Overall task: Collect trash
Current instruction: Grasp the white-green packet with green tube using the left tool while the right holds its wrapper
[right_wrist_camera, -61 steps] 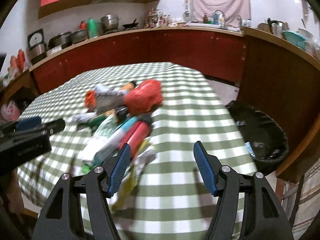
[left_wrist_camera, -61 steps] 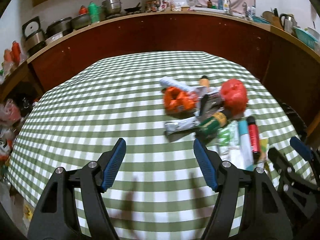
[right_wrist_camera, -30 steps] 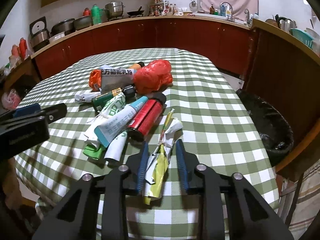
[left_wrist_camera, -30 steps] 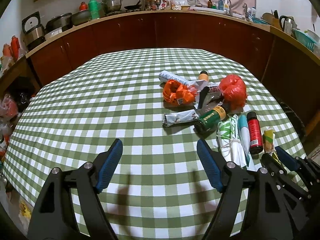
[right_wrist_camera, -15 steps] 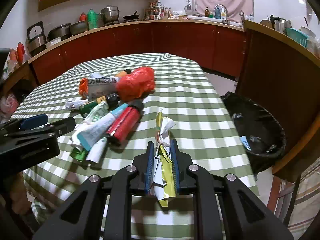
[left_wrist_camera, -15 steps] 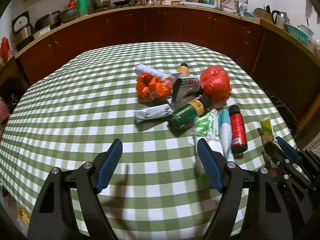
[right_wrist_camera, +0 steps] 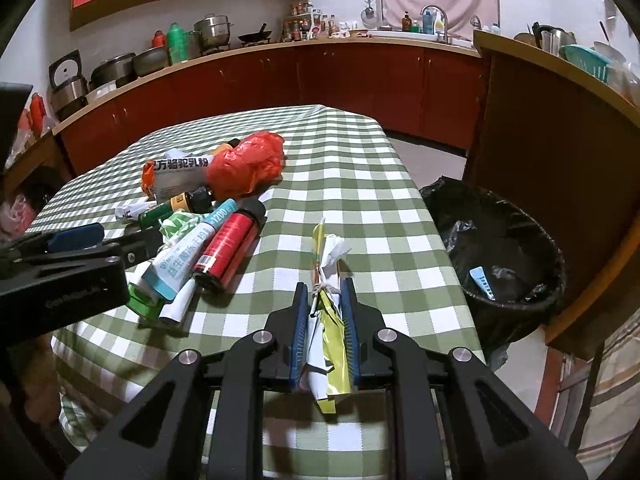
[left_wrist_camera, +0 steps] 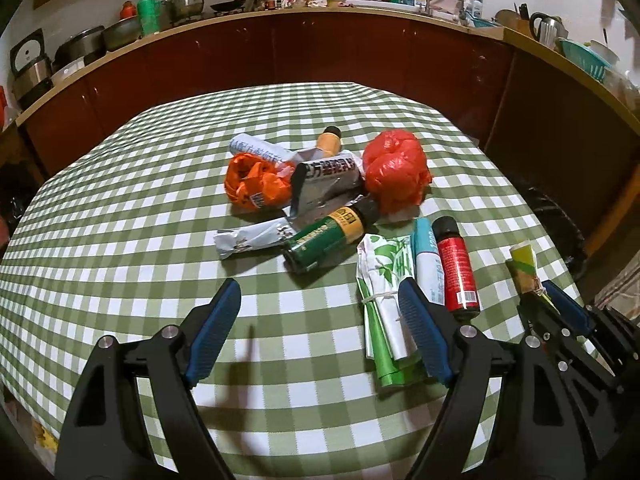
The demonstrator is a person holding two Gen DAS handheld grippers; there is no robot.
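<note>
A heap of trash lies on the green checked table (left_wrist_camera: pixel 120 220): a red bag (left_wrist_camera: pixel 394 172), an orange bag (left_wrist_camera: pixel 252 180), a green bottle (left_wrist_camera: pixel 328 236), a red spray can (left_wrist_camera: pixel 456 268), a white-blue tube (left_wrist_camera: pixel 428 264) and folded green-white packaging (left_wrist_camera: pixel 384 280). My left gripper (left_wrist_camera: pixel 316 286) hovers just short of the heap, its jaws opening with nothing between them; its right finger sits over the green-white packaging. My right gripper (right_wrist_camera: pixel 324 286) is shut on a tied yellow-white wrapper bundle (right_wrist_camera: pixel 326 256), held above the table's right side.
A bin with a black liner (right_wrist_camera: pixel 500 248) stands on the floor off the table's right edge, with a little trash inside. A wooden counter (right_wrist_camera: pixel 560 128) rises behind it. Dark red kitchen cabinets (left_wrist_camera: pixel 320 56) with pots ring the far side.
The right gripper's jaws closed on the wrapper bundle and now hold it off the cloth. The left gripper moved closer to the heap, its jaws a little wider.
</note>
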